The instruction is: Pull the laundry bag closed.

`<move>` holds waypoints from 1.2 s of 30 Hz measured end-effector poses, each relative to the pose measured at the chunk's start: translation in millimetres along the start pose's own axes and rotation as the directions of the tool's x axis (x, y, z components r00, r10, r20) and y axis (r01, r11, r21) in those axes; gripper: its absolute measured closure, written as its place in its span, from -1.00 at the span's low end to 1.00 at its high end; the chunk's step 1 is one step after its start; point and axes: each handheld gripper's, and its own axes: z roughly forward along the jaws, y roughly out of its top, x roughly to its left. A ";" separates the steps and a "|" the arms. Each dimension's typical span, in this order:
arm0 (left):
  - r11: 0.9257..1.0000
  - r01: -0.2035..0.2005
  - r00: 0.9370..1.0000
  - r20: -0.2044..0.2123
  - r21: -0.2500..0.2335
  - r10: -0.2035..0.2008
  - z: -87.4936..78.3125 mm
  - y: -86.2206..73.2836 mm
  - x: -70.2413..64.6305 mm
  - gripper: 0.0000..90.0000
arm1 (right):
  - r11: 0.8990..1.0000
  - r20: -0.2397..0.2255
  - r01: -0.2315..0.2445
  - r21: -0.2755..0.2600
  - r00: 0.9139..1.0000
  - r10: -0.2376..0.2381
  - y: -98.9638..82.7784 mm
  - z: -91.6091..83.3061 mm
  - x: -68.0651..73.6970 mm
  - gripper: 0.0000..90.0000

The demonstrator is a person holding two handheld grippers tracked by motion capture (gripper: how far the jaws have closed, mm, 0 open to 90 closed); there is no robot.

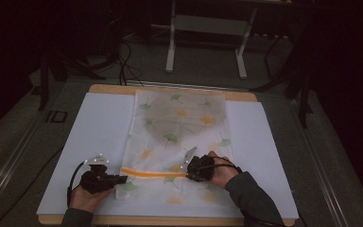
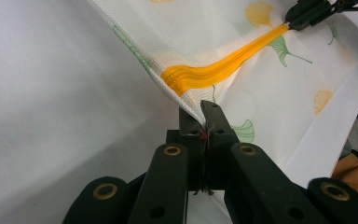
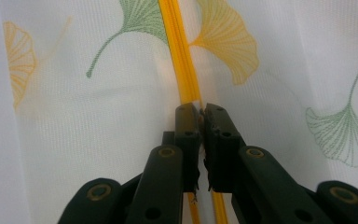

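Observation:
A white mesh bag [image 1: 179,127] printed with green and yellow ginkgo leaves lies flat on the table, with an orange zipper [image 1: 151,173] running across its near end. My left gripper [image 1: 123,179] is shut on the bag's left edge, just below the zipper's end [image 2: 182,79]. Its jaws [image 2: 204,109] pinch the fabric and lift it a little. My right gripper [image 1: 188,175] is shut on the zipper [image 3: 179,51] farther right, with the jaws [image 3: 199,112] closed over the orange band. Behind those jaws the band splits into two strips. The right gripper [image 2: 291,21] also shows far off in the left gripper view.
A white sheet [image 1: 99,127] covers the wooden table [image 1: 113,89]; its margins lie bare on both sides of the bag. Beyond the table are a grey floor, cables and the white legs of a desk frame [image 1: 170,52]. The surroundings are dark.

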 end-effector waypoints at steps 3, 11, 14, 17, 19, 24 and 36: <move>1.000 0.000 1.000 0.000 0.000 0.000 0.0 0.0 0.1 0.97 | 1.000 -0.003 -0.007 -0.007 1.000 0.007 -2.5 -0.6 -0.7 0.89; 1.000 0.000 1.000 0.001 0.000 0.000 -0.1 -0.1 0.2 0.96 | 1.000 -0.002 -0.020 -0.023 1.000 0.020 -10.7 -3.0 -2.4 0.89; 1.000 0.000 1.000 -0.001 -0.001 0.000 -0.2 -0.1 0.3 0.96 | 0.999 -0.002 -0.024 -0.027 1.000 0.024 -13.9 -3.9 -2.7 0.89; 1.000 -0.001 1.000 -0.001 0.001 0.001 0.0 -0.1 0.4 0.97 | 0.999 -0.003 -0.029 -0.033 1.000 0.029 -17.0 -4.8 -3.5 0.89; 1.000 -0.001 1.000 0.000 0.000 0.001 -0.1 -0.1 0.4 0.96 | 0.999 -0.003 -0.032 -0.036 0.999 0.032 -19.1 -5.3 -3.7 0.89; 1.000 -0.001 1.000 -0.001 -0.001 0.001 -0.3 -0.1 0.4 0.97 | 0.998 -0.003 -0.040 -0.043 0.999 0.040 -23.5 -6.8 -4.7 0.89; 1.000 -0.003 1.000 0.000 -0.001 0.003 -0.4 0.0 0.7 0.97 | 0.997 -0.006 -0.057 -0.057 0.998 0.056 -31.5 -9.0 -6.7 0.89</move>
